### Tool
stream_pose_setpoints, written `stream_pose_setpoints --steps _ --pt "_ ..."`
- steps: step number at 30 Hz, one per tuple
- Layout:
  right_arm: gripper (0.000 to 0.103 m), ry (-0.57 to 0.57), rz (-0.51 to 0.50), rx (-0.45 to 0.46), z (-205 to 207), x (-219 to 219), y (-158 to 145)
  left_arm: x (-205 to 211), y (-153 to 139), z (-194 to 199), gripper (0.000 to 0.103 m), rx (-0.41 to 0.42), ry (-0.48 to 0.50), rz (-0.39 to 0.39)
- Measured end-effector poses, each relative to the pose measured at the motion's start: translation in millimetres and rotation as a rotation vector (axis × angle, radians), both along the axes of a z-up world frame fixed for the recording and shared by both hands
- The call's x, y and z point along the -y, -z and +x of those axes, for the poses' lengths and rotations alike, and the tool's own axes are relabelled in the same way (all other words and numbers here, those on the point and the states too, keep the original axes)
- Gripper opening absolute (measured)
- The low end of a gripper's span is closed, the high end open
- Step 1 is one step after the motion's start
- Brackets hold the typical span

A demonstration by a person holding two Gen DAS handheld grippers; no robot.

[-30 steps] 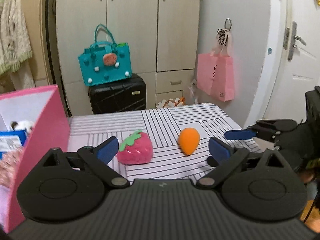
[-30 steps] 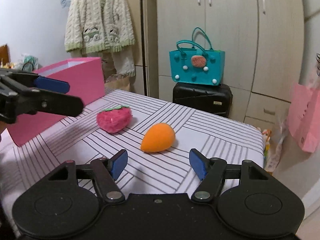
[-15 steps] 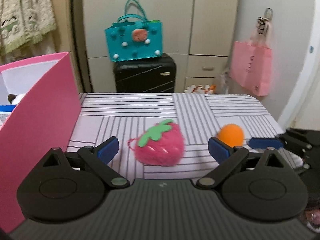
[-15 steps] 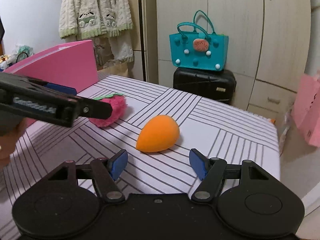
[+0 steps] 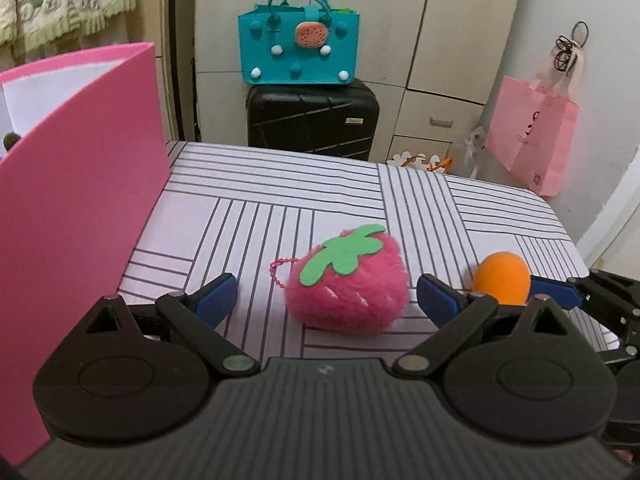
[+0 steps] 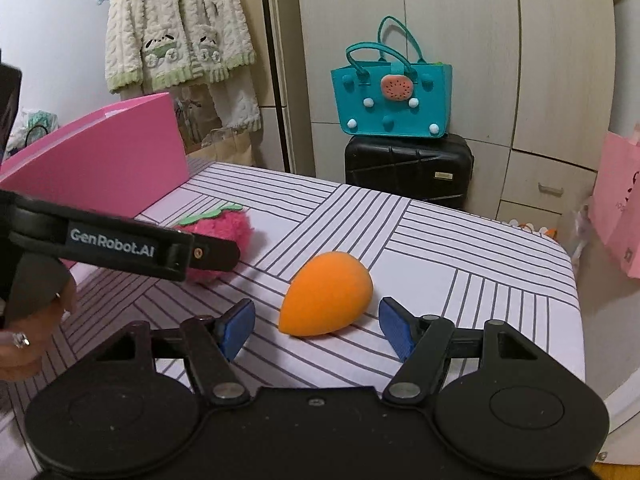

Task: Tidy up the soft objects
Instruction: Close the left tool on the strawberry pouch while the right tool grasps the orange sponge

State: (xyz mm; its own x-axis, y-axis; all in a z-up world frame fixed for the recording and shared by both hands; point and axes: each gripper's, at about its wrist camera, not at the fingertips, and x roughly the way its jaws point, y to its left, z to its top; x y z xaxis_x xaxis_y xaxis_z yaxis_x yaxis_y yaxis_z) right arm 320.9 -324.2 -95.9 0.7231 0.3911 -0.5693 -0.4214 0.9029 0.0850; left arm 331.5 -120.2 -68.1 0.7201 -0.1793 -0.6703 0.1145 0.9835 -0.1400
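Note:
A fluffy pink strawberry plush (image 5: 349,280) with a green leaf and a pink bead chain lies on the striped table; it also shows in the right wrist view (image 6: 224,232), partly behind the left gripper's arm. My left gripper (image 5: 326,300) is open, its fingers either side of the strawberry, just short of it. An orange egg-shaped sponge (image 6: 326,300) lies to the right; it also shows in the left wrist view (image 5: 502,278). My right gripper (image 6: 316,326) is open, its pads either side of the sponge's near end.
A tall pink box (image 5: 80,200) stands on the table's left side, open at the top. Behind the table are a black suitcase (image 5: 312,120) with a teal felt bag (image 5: 298,52) on it, cupboards, and a pink paper bag (image 5: 532,136). The table edge (image 6: 576,320) is close on the right.
My left gripper has swung left and closed in on the strawberry, which now sits between its fingers. My right gripper has moved forward up to the orange sponge.

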Motion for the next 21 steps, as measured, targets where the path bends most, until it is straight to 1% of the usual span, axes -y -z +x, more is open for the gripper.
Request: stream_pose_setpoints --steps 2,5,12,16,19,20,21 --pt "0.073 0.005 0.011 -0.003 2 0 0 -1 2 2 0.097 -0.006 -0.004 -0.004" --pt "0.073 0.010 0.016 -0.004 4 0 1 1 4 0 0.097 0.010 -0.009 0.019" --pt "0.073 0.016 -0.001 0.008 0 -2 1 11 7 -1 0.092 0.036 -0.003 0.116" --pt "0.073 0.026 -0.007 0.009 0 -3 0 11 8 -1 0.092 0.042 -0.003 0.121" --pt "0.073 0.041 -0.009 0.017 -2 -3 0 9 7 -3 0.092 0.047 -0.009 0.105" --pt "0.073 0.042 -0.009 0.020 -2 -2 -1 8 7 -3 0.091 0.049 -0.015 0.095" --pt "0.073 0.042 -0.006 0.024 -3 -2 -2 7 6 -4 0.085 0.053 -0.023 0.090"
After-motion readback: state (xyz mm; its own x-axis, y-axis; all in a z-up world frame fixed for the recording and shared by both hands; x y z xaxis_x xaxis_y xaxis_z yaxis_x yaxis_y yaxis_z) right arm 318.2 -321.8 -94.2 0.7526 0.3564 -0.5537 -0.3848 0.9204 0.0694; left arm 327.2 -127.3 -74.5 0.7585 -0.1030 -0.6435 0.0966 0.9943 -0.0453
